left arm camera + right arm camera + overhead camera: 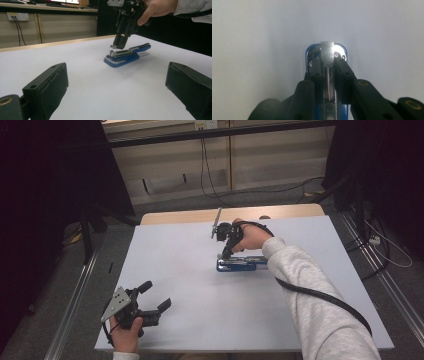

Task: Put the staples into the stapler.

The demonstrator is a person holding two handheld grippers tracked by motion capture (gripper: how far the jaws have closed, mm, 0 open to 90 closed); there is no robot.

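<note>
A blue stapler [240,264] lies on the white table [175,250] right of centre, its top arm swung open and its metal staple channel bare. My right gripper [223,253] points down over the stapler's front end, shut on a short silver strip of staples [327,53]. In the right gripper view the strip stands up between the pads just above the stapler [310,53]. The left gripper view shows the strip [113,46] hanging a little above the stapler [125,56]. My left gripper [155,296] rests at the near left corner, open and empty, facing the stapler.
A wooden strip [200,215] runs along the table's far edge. Cables [210,180] trail over the floor behind it, and dark curtains hang on both sides. White table surface lies between the left gripper [117,85] and the stapler.
</note>
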